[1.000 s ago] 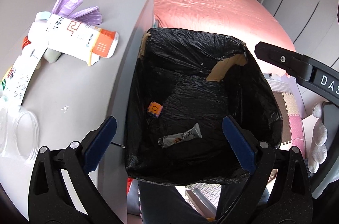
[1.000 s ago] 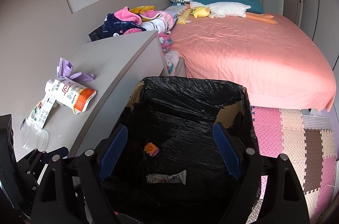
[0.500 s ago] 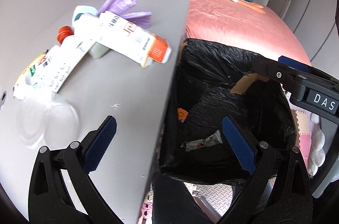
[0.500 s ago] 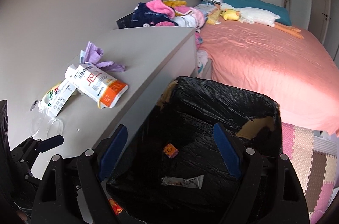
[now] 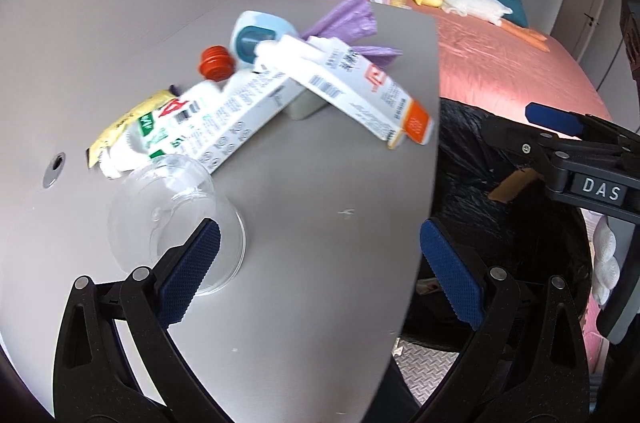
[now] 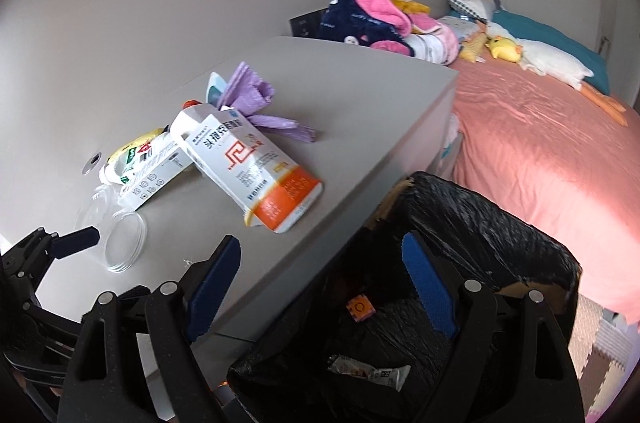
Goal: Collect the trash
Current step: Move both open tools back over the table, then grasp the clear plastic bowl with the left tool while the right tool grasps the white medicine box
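Trash lies on a grey cabinet top (image 5: 304, 223): a white and orange carton (image 5: 352, 91) (image 6: 256, 163), a white box (image 5: 224, 123), a red-capped pouch (image 5: 216, 63), a crumpled purple bag (image 6: 252, 103) and a clear plastic cup (image 5: 172, 215) (image 6: 120, 235) on its side. My left gripper (image 5: 320, 263) is open and empty over the cabinet top, its left finger at the cup's rim. My right gripper (image 6: 320, 287) is open and empty above the black-lined trash bin (image 6: 480, 235), which holds a wrapper (image 6: 368, 371) and a small orange item (image 6: 360, 307).
A pink bed (image 6: 540, 143) lies beyond the bin. Piled clothes (image 6: 372, 19) and a yellow duck toy (image 6: 504, 47) sit at its head. Foam floor mats (image 6: 600, 343) are at lower right. The wall runs along the cabinet's left side.
Both grippers swung left, from over the bin toward the cabinet top. The left gripper now sits over the cabinet beside the clear cup. Both stayed open.
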`<state>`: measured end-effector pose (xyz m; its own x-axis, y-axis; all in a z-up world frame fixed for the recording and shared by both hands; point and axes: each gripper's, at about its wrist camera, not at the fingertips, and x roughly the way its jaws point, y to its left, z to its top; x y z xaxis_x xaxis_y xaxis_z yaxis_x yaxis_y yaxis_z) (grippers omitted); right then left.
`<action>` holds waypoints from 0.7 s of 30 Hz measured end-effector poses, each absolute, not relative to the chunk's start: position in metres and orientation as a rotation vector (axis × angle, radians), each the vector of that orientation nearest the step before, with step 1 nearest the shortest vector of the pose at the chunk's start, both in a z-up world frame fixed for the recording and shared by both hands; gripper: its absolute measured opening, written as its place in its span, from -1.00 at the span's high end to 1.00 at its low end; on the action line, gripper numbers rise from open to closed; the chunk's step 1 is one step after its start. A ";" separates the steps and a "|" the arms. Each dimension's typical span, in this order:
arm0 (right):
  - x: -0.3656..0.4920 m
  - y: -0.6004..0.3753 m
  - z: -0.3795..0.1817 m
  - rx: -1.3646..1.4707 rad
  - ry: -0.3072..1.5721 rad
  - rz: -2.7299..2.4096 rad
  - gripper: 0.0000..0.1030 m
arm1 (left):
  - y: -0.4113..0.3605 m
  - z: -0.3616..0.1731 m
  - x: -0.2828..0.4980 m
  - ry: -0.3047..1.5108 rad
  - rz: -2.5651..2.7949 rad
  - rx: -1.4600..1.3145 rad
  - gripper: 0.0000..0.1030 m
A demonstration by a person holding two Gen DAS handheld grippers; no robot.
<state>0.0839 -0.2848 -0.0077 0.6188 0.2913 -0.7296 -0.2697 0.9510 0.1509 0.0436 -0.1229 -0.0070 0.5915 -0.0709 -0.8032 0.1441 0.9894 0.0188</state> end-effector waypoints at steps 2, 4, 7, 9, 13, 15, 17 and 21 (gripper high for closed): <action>0.092 -0.274 -0.010 0.010 0.849 0.345 -0.62 | -0.114 -0.003 0.044 0.923 -0.113 0.067 -0.88; 0.100 -0.262 -0.011 -0.008 0.854 0.366 -0.62 | -0.105 0.001 0.042 0.921 -0.111 0.052 -0.88; 0.112 -0.246 -0.013 -0.034 0.858 0.389 -0.62 | -0.097 0.008 0.041 0.909 -0.105 0.057 -0.88; 0.118 -0.237 -0.014 -0.047 0.862 0.399 -0.62 | -0.091 0.012 0.040 0.898 -0.088 0.068 -0.88; 0.133 -0.219 -0.019 -0.078 0.878 0.413 -0.62 | -0.073 0.014 0.044 0.899 -0.043 0.063 -0.88; 0.141 -0.211 -0.023 -0.099 0.889 0.414 -0.62 | -0.064 0.013 0.046 0.904 -0.020 0.056 -0.88; 0.148 -0.205 -0.027 -0.117 0.898 0.415 -0.62 | -0.053 0.010 0.049 0.911 -0.001 0.041 -0.88; 0.159 -0.195 -0.035 -0.148 0.916 0.419 -0.62 | -0.037 0.000 0.058 0.943 0.017 0.007 -0.88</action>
<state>0.1595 -0.1954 -0.0347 0.5353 0.2882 -0.7940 -0.4127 0.9094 0.0519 0.0576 -0.0374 -0.0005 0.5872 0.0180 -0.8092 -0.0118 0.9998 0.0137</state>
